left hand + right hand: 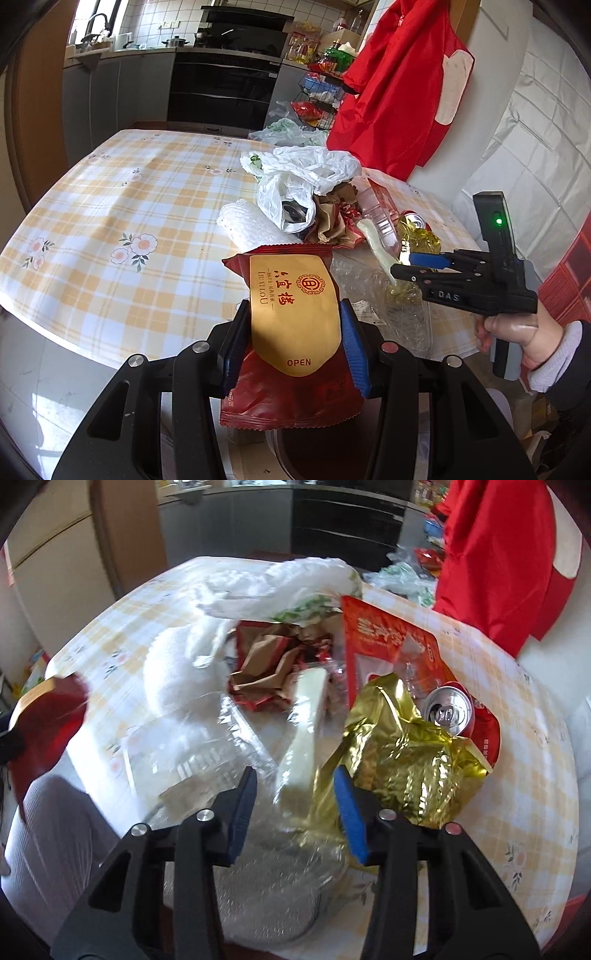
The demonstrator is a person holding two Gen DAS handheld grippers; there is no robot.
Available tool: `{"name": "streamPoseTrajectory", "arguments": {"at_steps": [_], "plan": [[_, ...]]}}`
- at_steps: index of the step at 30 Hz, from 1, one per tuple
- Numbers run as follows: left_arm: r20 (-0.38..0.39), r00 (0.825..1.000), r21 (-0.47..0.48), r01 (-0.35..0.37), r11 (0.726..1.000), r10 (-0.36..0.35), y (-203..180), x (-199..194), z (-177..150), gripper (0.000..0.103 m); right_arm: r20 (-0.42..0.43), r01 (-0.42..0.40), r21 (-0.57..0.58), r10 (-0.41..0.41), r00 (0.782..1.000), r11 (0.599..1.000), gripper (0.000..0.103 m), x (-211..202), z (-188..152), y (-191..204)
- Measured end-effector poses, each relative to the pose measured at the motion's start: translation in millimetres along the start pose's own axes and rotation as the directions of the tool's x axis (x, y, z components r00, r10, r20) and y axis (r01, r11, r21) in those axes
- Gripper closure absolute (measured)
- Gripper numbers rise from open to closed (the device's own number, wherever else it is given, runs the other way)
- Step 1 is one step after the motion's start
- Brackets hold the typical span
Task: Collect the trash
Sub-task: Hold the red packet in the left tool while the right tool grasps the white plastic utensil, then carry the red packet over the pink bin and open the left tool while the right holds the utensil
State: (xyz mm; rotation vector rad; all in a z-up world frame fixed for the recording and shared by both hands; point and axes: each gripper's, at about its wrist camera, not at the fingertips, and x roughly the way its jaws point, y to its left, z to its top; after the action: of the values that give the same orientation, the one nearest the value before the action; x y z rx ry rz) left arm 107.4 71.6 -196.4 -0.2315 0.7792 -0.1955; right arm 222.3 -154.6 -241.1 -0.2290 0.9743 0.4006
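Observation:
My left gripper (295, 343) is shut on a red and gold snack wrapper (291, 314), held off the near edge of the table above a dark round bin opening (314, 458). A trash pile lies on the checked tablecloth (122, 206): a white plastic bag (299, 166), crumpled brown paper (332, 218), a gold foil wrapper (406, 760), a red can (448, 709), a red pouch (388, 638) and clear plastic packaging (207, 753). My right gripper (295, 805) is open over the pile, its fingers around a white strip (306, 723) beside the gold foil. It also shows in the left wrist view (410, 264).
A red garment (402, 85) hangs at the table's far right. Kitchen cabinets and an oven (221, 88) stand behind the table. A wire rack with bags (317, 99) stands beyond the far edge. A white bubble-wrap roll (251, 225) lies left of the pile.

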Motion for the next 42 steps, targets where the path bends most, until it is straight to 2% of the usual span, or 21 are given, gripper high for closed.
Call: {"name": "streamPoseTrajectory", "arguments": {"at_steps": [7,9,11,12,18,26,33,37,42], "plan": [[-0.004,1.000,-0.021,0.006,1.000,-0.006,4.5,2.5,-3.0,0.057,-0.043,0.008,0.038,-0.006,0.999,0.999,0.060,14.5,6.8,4.1],[-0.002,1.000,-0.024,0.010,1.000,-0.010,4.4,2.3,-3.3,0.057,-0.054,0.016,0.057,-0.013,0.998,0.998,0.064,16.1,7.7,4.6],[-0.001,1.000,-0.024,0.014,1.000,-0.014,3.8,1.9,-3.1,0.057,-0.067,0.025,0.075,-0.020,0.998,0.997,0.077,18.8,8.1,3.2],[0.000,1.000,-0.022,0.016,1.000,-0.016,3.2,1.5,-3.0,0.057,-0.064,0.017,0.089,-0.012,0.998,0.996,0.077,18.2,7.8,2.1],[0.017,1.000,-0.013,0.019,1.000,-0.019,-1.7,-3.4,-1.8,0.057,0.025,-0.013,0.097,0.011,1.000,0.995,0.079,-1.1,6.2,2.0],[0.028,0.999,0.006,0.026,1.000,-0.026,-10.4,-8.7,-0.6,0.057,0.128,-0.061,0.137,0.043,0.991,0.989,0.080,-30.4,2.4,5.3],[0.037,0.999,0.028,0.032,0.999,-0.033,-19.5,-17.6,1.2,0.057,0.225,-0.143,0.227,0.091,0.970,0.963,0.080,-63.8,-16.6,-1.3],[0.038,0.999,0.043,0.037,0.998,-0.039,-27.0,-23.9,-0.4,0.057,0.284,-0.136,0.215,0.071,0.956,0.967,0.080,-90.7,-36.3,7.5],[0.026,0.999,0.043,0.041,0.998,-0.042,-39.5,-29.4,-10.3,0.057,0.361,-0.164,0.266,0.060,0.931,0.950,0.080,-119.8,-68.0,9.4]]}}
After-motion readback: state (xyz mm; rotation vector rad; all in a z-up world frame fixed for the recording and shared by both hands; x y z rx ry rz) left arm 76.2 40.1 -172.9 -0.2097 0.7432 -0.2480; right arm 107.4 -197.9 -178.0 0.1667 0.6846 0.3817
